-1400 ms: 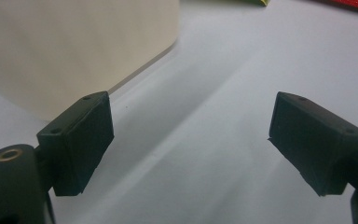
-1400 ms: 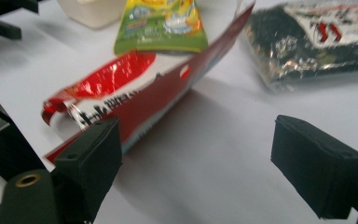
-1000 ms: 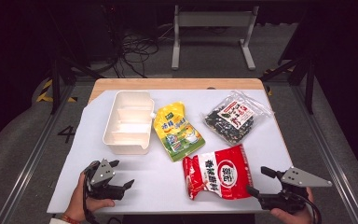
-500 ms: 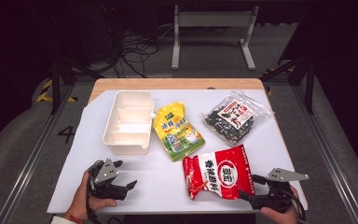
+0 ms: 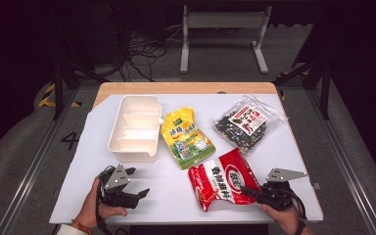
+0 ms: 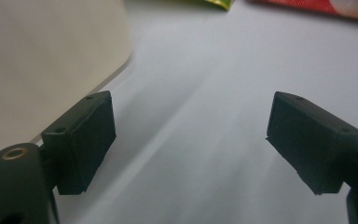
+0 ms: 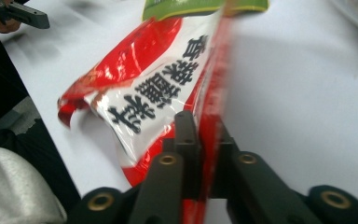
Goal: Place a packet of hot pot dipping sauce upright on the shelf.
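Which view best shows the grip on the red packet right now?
The right gripper view: the right gripper has its jaws pinched on the red packet edge, close up. The high view shows the whole red packet at that gripper, small. The left gripper view catches a red corner.

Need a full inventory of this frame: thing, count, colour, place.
table: 1, white top, centre.
tray: 1, cream, divided, left of the pouch.
pouch: 1, yellow-green, mid table.
clear bag: 1, dark contents with a red-white label, far right.
red packet: 1, red and white, near edge, its edge clamped.
left gripper: 1, black, open over bare table near the tray.
right gripper: 1, black, jaws just closed on the red packet.
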`<state>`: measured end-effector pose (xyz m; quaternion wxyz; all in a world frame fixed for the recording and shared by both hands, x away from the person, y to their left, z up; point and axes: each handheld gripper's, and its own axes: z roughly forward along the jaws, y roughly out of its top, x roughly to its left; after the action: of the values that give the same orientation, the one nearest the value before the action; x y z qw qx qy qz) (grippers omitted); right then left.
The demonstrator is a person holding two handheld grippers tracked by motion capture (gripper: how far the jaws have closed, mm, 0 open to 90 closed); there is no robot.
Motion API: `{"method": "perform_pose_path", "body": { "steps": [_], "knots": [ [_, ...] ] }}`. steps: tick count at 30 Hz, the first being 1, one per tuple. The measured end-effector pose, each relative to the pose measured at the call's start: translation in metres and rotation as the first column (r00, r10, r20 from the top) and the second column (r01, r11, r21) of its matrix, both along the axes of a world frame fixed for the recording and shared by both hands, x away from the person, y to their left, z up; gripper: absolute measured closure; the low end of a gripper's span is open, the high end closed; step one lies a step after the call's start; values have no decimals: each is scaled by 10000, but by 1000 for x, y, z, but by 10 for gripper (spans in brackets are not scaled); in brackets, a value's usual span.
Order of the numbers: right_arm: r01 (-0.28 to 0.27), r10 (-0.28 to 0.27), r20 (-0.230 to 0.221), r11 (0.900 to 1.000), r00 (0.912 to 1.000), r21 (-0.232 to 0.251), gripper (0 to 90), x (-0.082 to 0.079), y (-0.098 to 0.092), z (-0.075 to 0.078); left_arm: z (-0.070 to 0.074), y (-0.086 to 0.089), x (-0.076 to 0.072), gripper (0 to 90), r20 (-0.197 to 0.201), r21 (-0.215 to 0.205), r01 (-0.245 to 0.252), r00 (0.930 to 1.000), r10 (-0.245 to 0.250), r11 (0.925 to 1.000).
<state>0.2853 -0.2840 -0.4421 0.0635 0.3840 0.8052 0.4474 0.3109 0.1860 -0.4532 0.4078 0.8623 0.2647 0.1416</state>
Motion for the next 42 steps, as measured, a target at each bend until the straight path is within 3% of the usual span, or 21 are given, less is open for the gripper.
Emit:
{"method": "perform_pose_path", "body": {
  "steps": [3,4,5,8,10,13,18,24,27,30,33,36,37,40,42],
  "knots": [
    [-491,510,586,9983,9970,-327,894,10,6,12,4,-13,3,161,-18,-140,363,9993,-363,9992],
    [-824,886,1011,9945,9909,-640,895,16,13,20,5,-18,4,166,-49,-200,507,9987,-508,9985],
    [-824,886,1011,9945,9909,-640,895,16,13,20,6,-24,5,166,-53,-250,636,9980,-637,9977],
    [-1224,1336,1589,9894,9782,-786,895,24,24,29,9,-40,10,167,-98,-297,987,9950,-990,9947],
    [-1447,1590,1942,9858,9680,-856,895,29,31,35,10,-50,14,167,-94,-293,1216,9925,-1220,9921],
    [-1964,2169,2522,9750,9431,-1043,895,34,47,45,11,-64,19,167,-186,-362,1503,9884,-1510,9880],
    [-2586,2748,3141,9615,9087,-931,895,38,66,55,9,-81,29,151,-638,-715,1865,9795,-1910,9799],
    [-2889,3102,3555,9507,8817,-1130,895,39,90,61,9,-95,31,195,-746,-1132,2465,9639,-2556,9625],
    [-2831,3129,3732,9497,8734,-1337,895,39,99,64,9,-99,29,321,-441,-1335,2844,9553,-2924,9493],
    [-2552,2850,3946,9585,8735,-1274,894,40,103,66,10,-98,31,555,-331,-1721,3134,9457,-3235,9339],
    [-2316,2550,4069,9669,8771,-1068,892,41,103,69,12,-93,33,781,-290,-2069,3206,9424,-3333,9243],
    [-2165,2313,4056,9728,8843,-826,851,41,102,68,12,-91,32,860,-295,-2074,3307,9386,-3438,9206],
    [-2011,2144,4069,9766,8879,-756,736,41,102,68,12,-90,31,868,-258,-2031,3286,9399,-3406,9224],
    [-1308,1409,3900,9900,9100,-525,504,37,92,70,14,-86,29,877,-171,-2085,3277,9408,-3385,9215],
    [-1045,1204,3809,9926,9168,-623,454,32,84,70,15,-84,27,880,-162,-2215,3282,9403,-3400,9183]
  ]
}}
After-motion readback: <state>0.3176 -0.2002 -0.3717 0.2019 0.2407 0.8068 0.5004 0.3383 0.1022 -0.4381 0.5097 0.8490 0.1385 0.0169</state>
